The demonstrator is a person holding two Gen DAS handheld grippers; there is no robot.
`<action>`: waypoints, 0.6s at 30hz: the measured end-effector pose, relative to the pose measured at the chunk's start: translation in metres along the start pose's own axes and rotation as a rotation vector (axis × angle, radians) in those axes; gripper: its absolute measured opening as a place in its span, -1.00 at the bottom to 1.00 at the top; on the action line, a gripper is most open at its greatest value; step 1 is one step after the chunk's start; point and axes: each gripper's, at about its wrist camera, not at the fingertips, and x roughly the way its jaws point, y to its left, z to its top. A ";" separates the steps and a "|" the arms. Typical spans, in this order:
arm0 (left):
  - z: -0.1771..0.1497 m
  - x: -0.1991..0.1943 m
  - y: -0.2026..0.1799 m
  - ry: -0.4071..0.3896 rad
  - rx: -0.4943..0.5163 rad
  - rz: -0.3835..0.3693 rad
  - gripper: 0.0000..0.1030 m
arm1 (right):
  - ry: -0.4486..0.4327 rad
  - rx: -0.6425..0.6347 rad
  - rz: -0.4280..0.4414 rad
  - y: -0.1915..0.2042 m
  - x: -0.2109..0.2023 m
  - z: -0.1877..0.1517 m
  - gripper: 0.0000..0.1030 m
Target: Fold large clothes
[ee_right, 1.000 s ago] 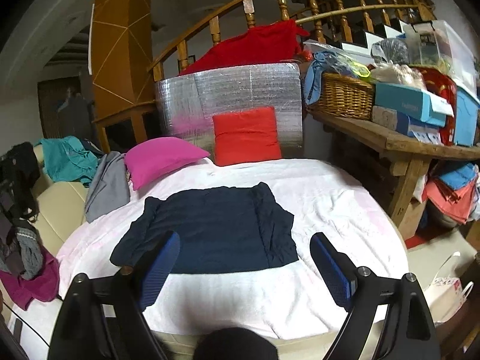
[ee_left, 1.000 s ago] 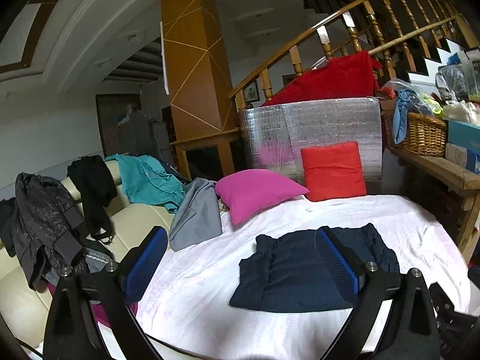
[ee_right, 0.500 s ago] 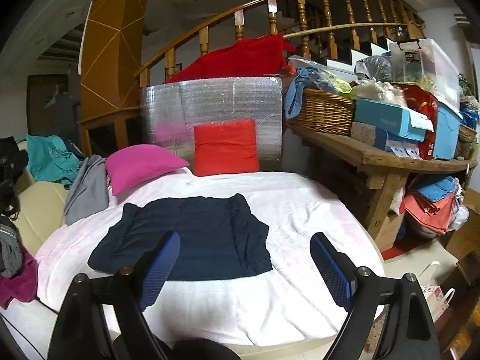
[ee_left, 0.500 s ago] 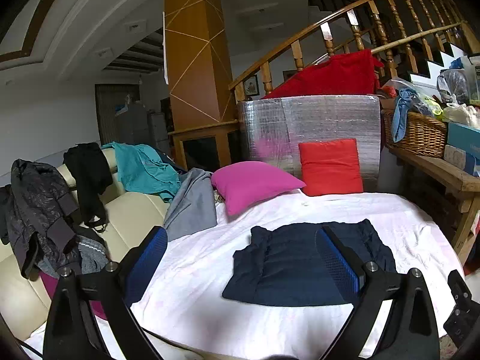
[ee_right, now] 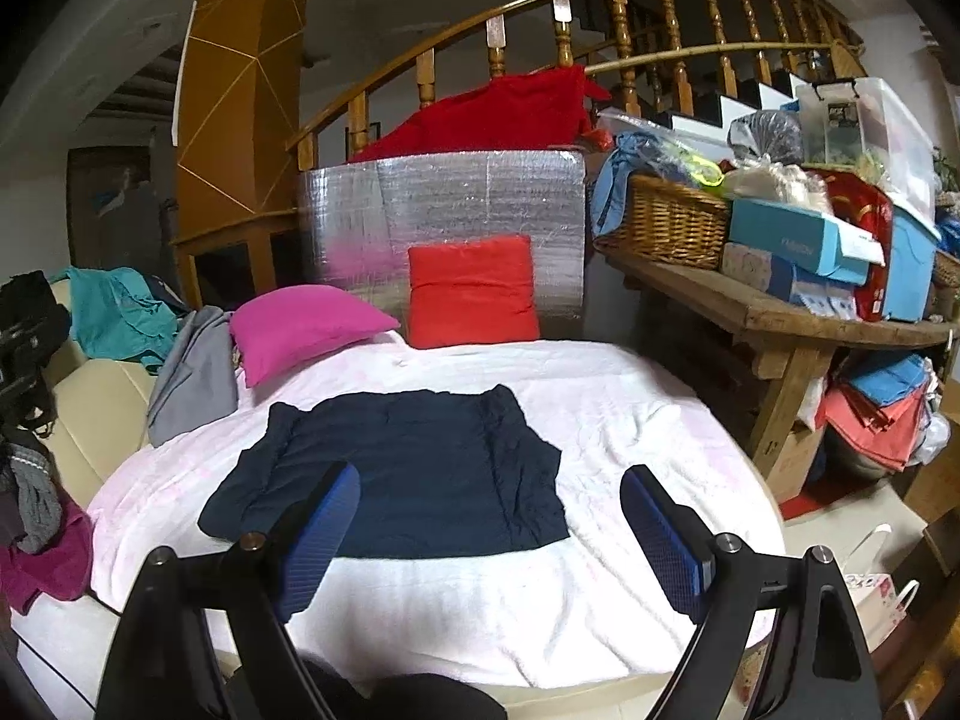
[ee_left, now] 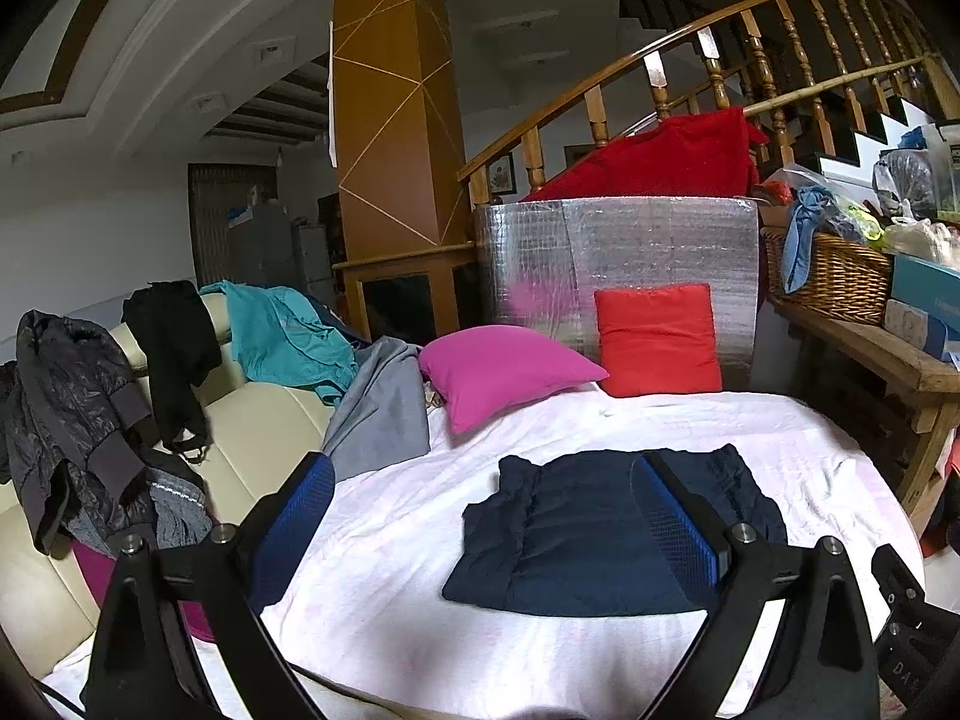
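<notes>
Navy garment [ee_right: 396, 468] lies partly folded, flat on white-covered bed [ee_right: 630, 420], sides tucked in. Left claw [ee_left: 480, 522] and right claw [ee_right: 489, 528] both apart, empty, clear of cloth. Risk: single-layer pinch would drag tucked sides loose; uneven lift would skew fold.

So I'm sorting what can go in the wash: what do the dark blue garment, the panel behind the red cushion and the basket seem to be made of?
Dark blue garment: soft matte fabric, probably cotton knit; it gathers in small wrinkles. Panel: silvery foil-faced bubble insulation, by its shiny quilted grid. Basket: woven wicker or rattan, with tan strands showing.
</notes>
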 end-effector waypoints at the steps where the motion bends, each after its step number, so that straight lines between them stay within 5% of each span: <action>1: 0.000 0.001 0.001 0.000 -0.002 -0.001 0.92 | 0.002 -0.004 0.002 0.002 0.002 0.002 0.77; 18: 0.006 0.040 0.005 0.022 -0.001 -0.039 0.92 | 0.034 -0.023 0.017 0.030 0.042 0.021 0.77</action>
